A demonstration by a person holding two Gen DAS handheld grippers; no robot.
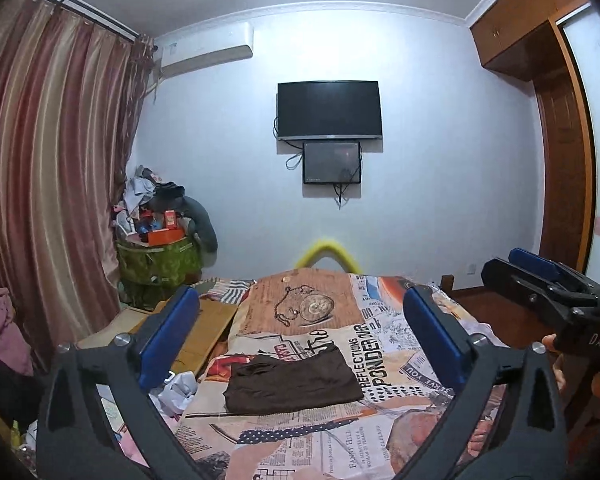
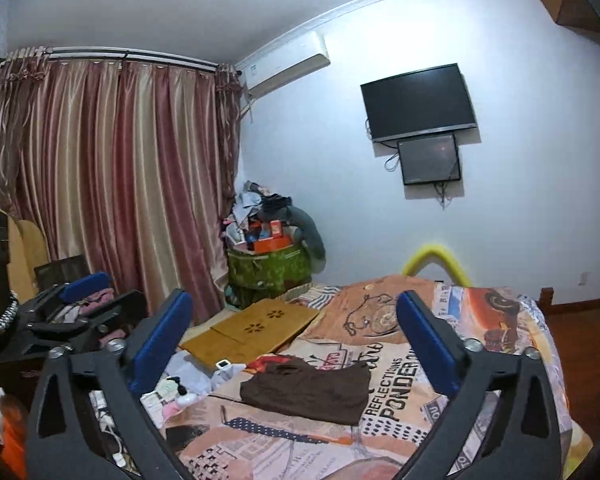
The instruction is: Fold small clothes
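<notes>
I count one brown garment (image 1: 292,384), folded flat on the printed bedspread (image 1: 384,440), two screens (image 1: 329,110) on the far wall, one air conditioner (image 1: 206,50) and one curtain (image 1: 48,160). My left gripper (image 1: 300,340) has its jaws fully spread and holds nothing; the garment lies below and ahead, centred between the two blue pads (image 1: 168,336), apart from both. My right gripper (image 2: 296,340) is equally wide and empty; the garment lies ahead, between its pads.
</notes>
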